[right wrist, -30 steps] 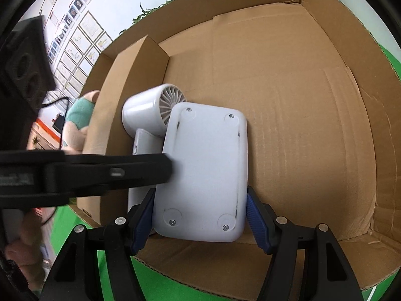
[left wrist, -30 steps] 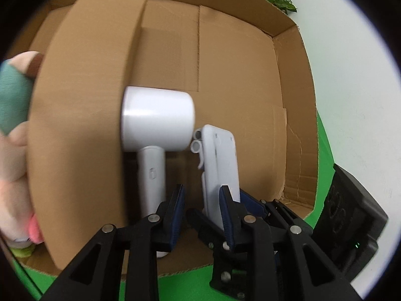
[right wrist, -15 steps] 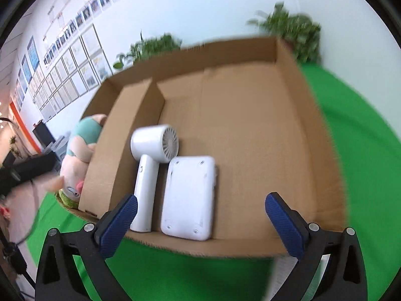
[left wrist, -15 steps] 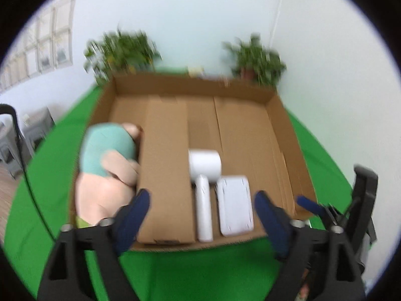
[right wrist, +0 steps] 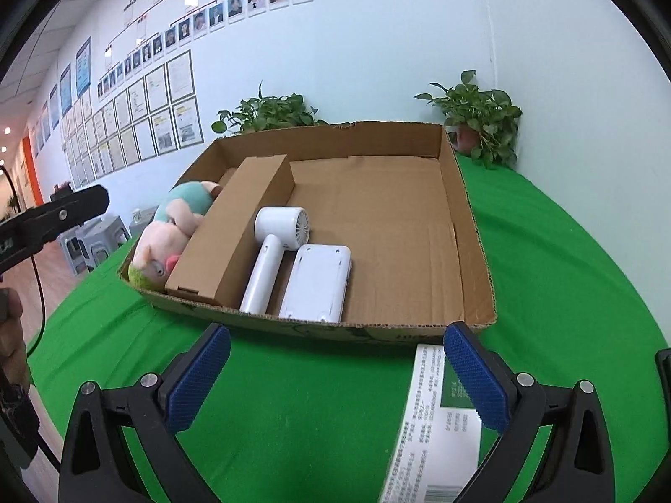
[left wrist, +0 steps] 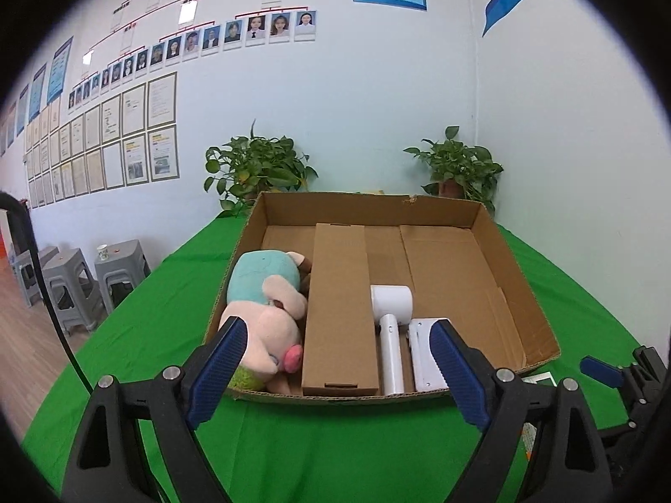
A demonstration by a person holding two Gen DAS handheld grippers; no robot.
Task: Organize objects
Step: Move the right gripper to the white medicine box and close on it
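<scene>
**Cardboard tray holds four things, both grippers empty**

Cardboard tray (right wrist: 469,226) sits on the green tablecloth (right wrist: 566,276), at twelve o'clock from both grippers. Inside it, along the near wall, lie four things side by side. The plush toy (left wrist: 264,314) fills the nine o'clock end. Next to it lies a long brown carton (left wrist: 339,310), running from six to twelve o'clock. A white hair dryer (right wrist: 272,260) lies against the carton's three o'clock side, handle toward the near wall. A flat white device (right wrist: 316,285) lies just beside the dryer's handle. The three o'clock half of the tray floor is bare cardboard.

Left gripper (left wrist: 335,373) hangs above the cloth with its jaws wide apart, nothing between them. Right gripper (right wrist: 335,381) likewise stands spread wide and empty; a printed white-and-green box (right wrist: 436,423) lies on the cloth below it, at five o'clock.
</scene>
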